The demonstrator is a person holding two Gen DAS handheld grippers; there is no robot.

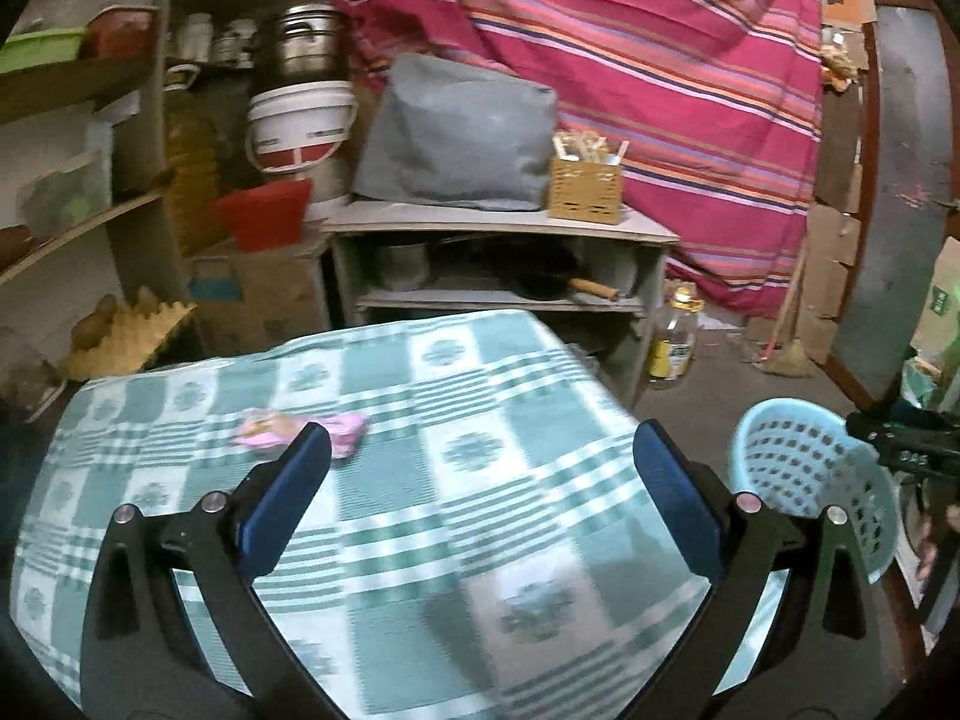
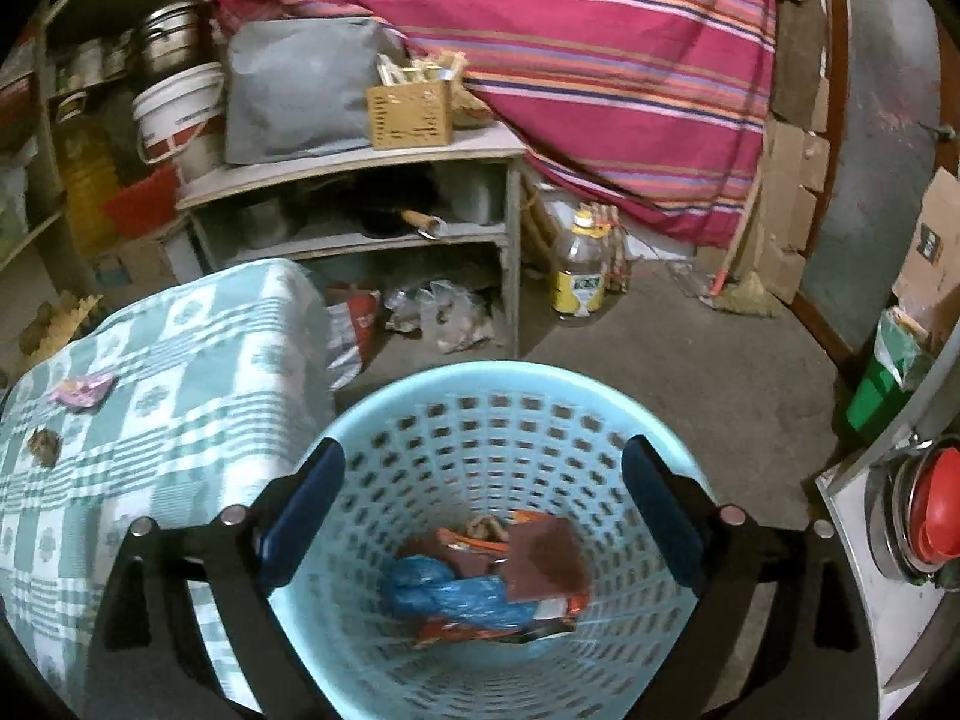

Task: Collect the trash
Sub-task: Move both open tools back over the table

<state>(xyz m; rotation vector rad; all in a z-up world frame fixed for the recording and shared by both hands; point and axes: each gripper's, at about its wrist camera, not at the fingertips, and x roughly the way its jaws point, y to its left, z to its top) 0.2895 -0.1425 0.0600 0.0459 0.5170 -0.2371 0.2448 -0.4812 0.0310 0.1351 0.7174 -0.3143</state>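
Note:
A pink wrapper (image 1: 300, 429) lies on the green checked tablecloth (image 1: 420, 480); it also shows in the right wrist view (image 2: 81, 390), with a small brown scrap (image 2: 43, 447) near it. My left gripper (image 1: 480, 456) is open and empty above the table, its left finger just in front of the wrapper. A light blue perforated basket (image 2: 510, 420) stands on the floor right of the table, also seen in the left wrist view (image 1: 804, 468). It holds a blue bag (image 2: 456, 597) and brown and orange wrappers (image 2: 540, 558). My right gripper (image 2: 480, 480) is open and empty over the basket.
A low grey shelf unit (image 1: 498, 228) with a grey bag and a wicker box stands behind the table. An oil bottle (image 2: 579, 276) and a broom (image 2: 744, 288) are on the floor. Plastic bags (image 2: 432, 312) lie under the shelf. A striped red cloth hangs behind.

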